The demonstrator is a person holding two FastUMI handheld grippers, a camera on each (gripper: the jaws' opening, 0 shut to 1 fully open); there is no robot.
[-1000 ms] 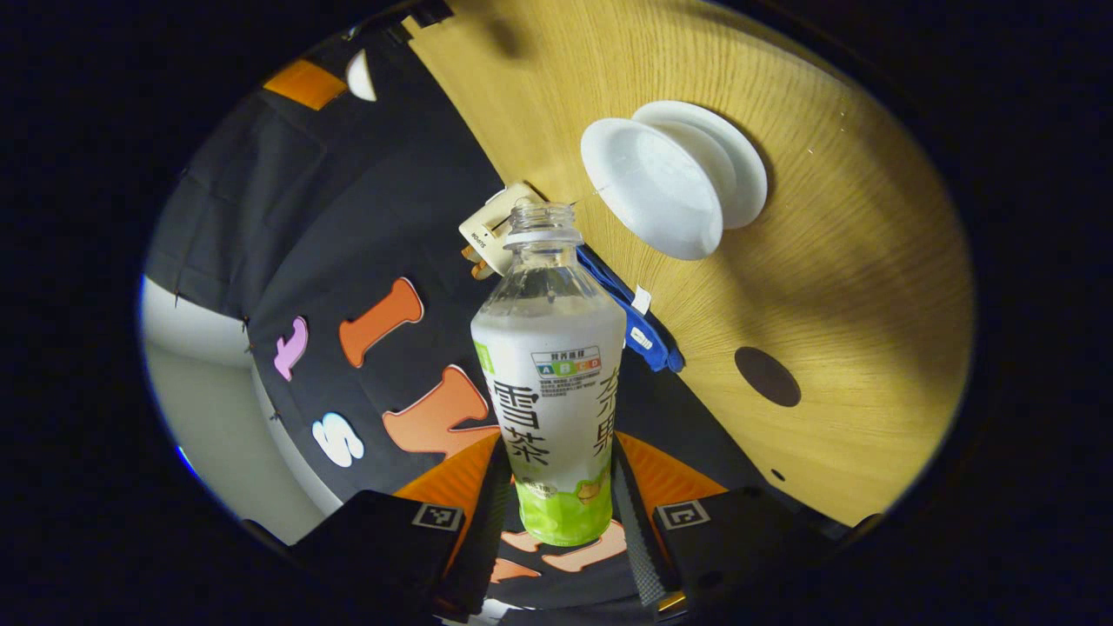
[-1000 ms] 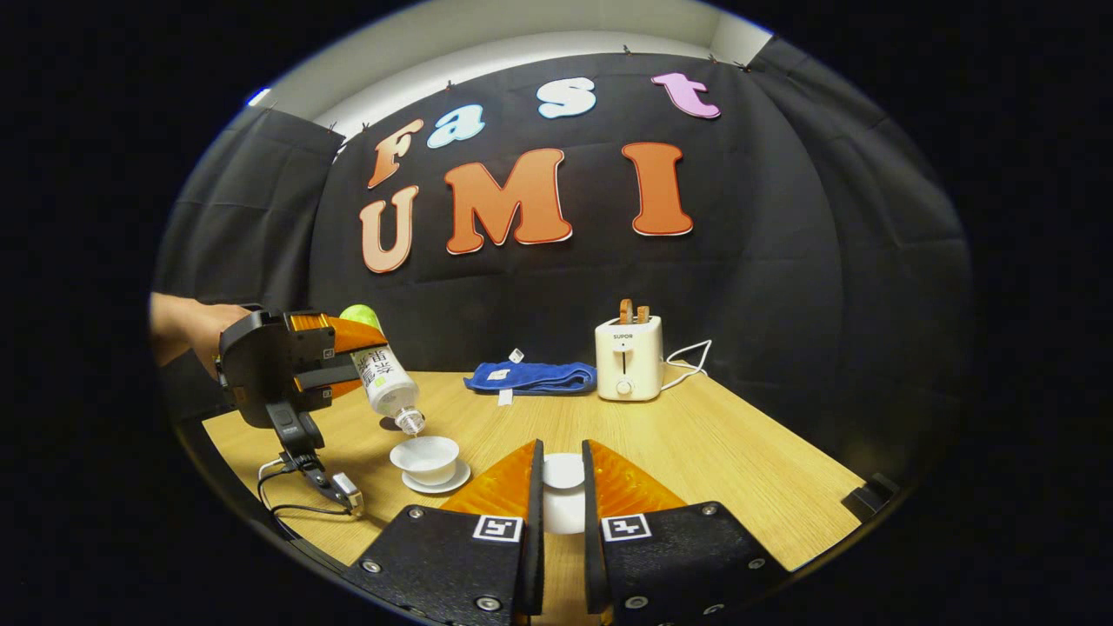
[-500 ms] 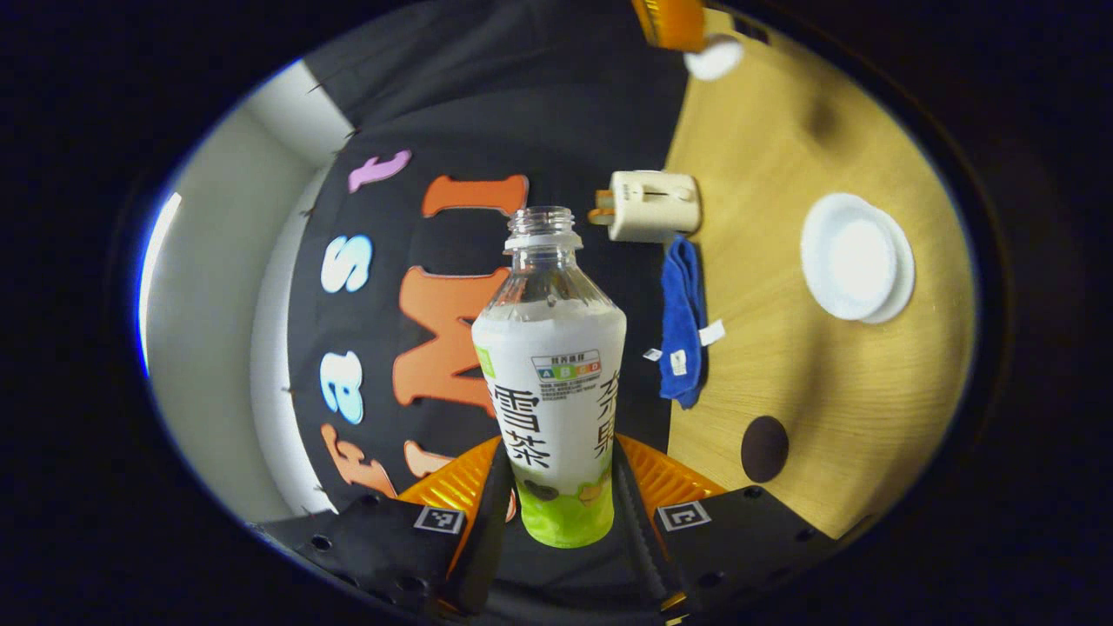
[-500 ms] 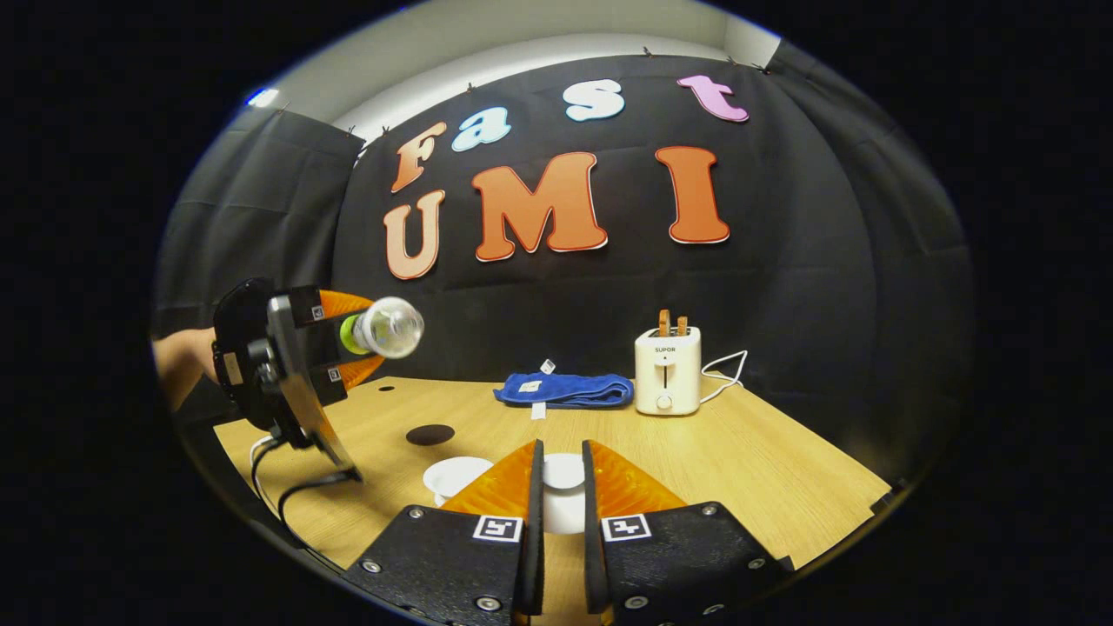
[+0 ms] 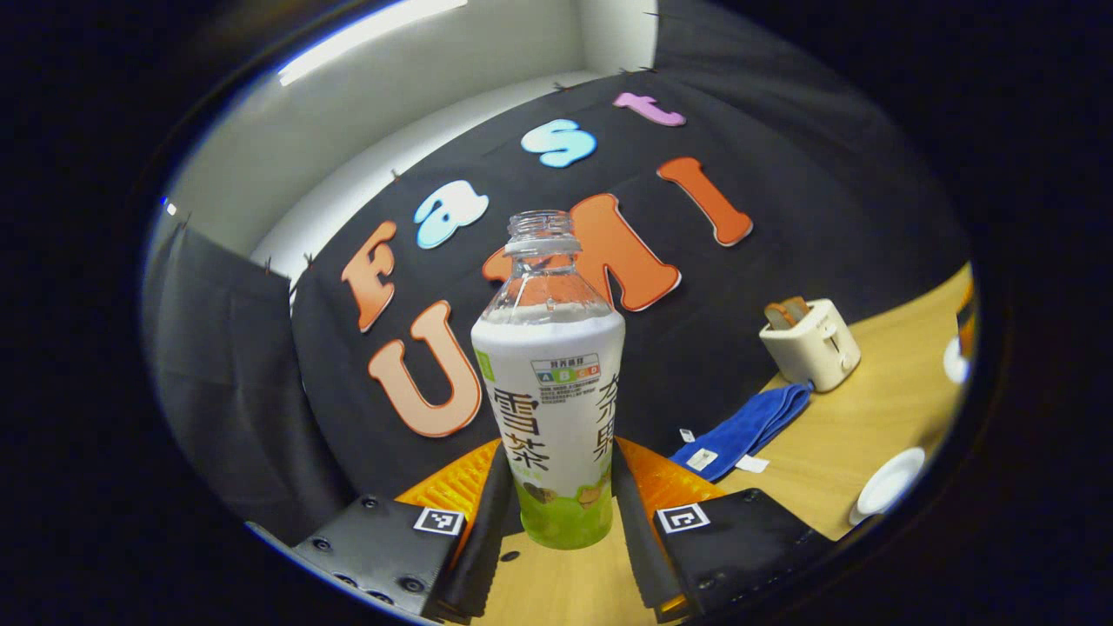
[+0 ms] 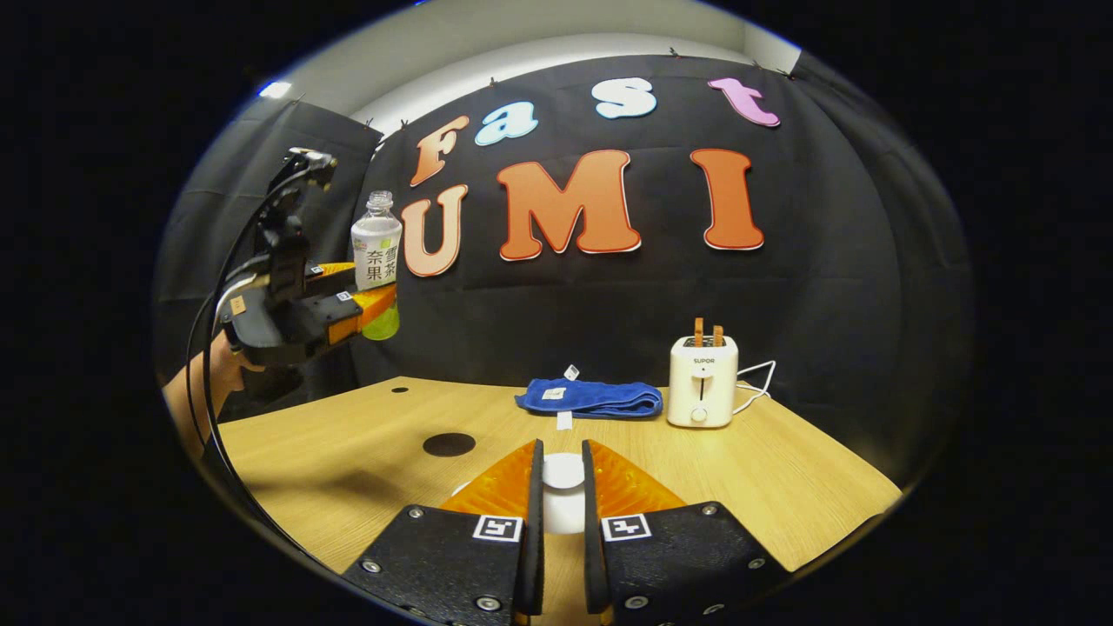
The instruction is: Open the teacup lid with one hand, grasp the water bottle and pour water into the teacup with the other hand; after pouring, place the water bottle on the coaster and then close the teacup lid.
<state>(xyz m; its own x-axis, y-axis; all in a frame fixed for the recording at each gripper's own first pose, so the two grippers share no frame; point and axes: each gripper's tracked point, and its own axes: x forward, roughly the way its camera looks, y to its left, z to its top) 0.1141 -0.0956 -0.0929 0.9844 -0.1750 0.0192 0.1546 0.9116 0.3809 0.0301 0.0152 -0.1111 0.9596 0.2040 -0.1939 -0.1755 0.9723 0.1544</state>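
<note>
Now my left fingers [image 5: 556, 513] stay clamped on the water bottle [image 5: 549, 382], which I have swung from tipped over the teacup [image 5: 889, 491] back to upright, high above the table [image 6: 365, 452]. Pouring looks done; next the bottle goes down onto the coaster [image 6: 449, 444]. My right fingers [image 6: 558, 513] stay pinched on the teacup lid [image 6: 563, 474].

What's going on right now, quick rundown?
Left hand-held gripper shut on upright water bottle, raised above table. Right hand-held gripper shut on teacup lid. Coaster unobstructed.
</note>
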